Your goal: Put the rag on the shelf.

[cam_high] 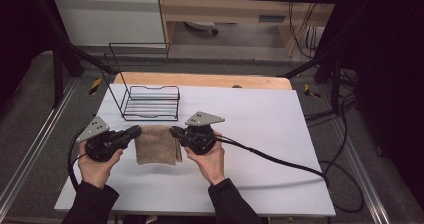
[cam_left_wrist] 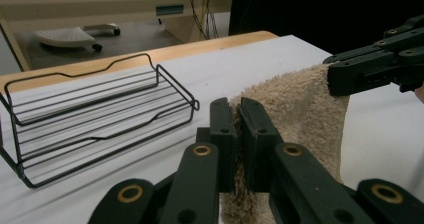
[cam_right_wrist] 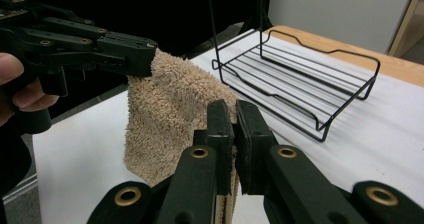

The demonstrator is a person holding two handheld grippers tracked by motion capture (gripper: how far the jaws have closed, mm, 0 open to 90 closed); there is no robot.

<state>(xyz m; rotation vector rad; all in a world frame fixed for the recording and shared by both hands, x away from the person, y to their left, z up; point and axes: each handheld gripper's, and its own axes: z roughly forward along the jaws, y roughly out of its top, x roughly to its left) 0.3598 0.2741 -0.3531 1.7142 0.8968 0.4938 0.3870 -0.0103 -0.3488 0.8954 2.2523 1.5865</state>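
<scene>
- high view: a folded beige towel (cam_high: 156, 144) sits near the front of the white table (cam_high: 280, 129), with the left gripper (cam_high: 135, 132) at its left upper corner and the right gripper (cam_high: 175, 132) at its right upper corner. a black wire rack (cam_high: 150, 103) stands just behind the towel, apart from it. this view gives the layout, but the jaw tips are too small here to tell how they stand.
- left gripper view: the left gripper (cam_left_wrist: 238, 134) has its jaws pressed together on the towel's edge (cam_left_wrist: 300, 109), pile squeezed between the pads. the right gripper (cam_left_wrist: 345, 79) shows farther off, biting the opposite corner, and the cloth sags between the two. the wire rack (cam_left_wrist: 100, 109) lies off to the side, its slatted floor bare.
- right gripper view: the right gripper (cam_right_wrist: 235, 134) is likewise clamped on the towel (cam_right_wrist: 165, 114), which hangs down in a loose fold with its lower end close to the table; whether it touches i cannot tell. the left gripper (cam_right_wrist: 142, 56) pinches the far corner, a hand (cam_right_wrist: 20, 91) behind it.
- doing it well, as i judge it: keep both grips firm and level with each other and lift together, so the towel stays taut enough not to slip or twist; clear the rack's front rail before bringing the cloth over it.
</scene>
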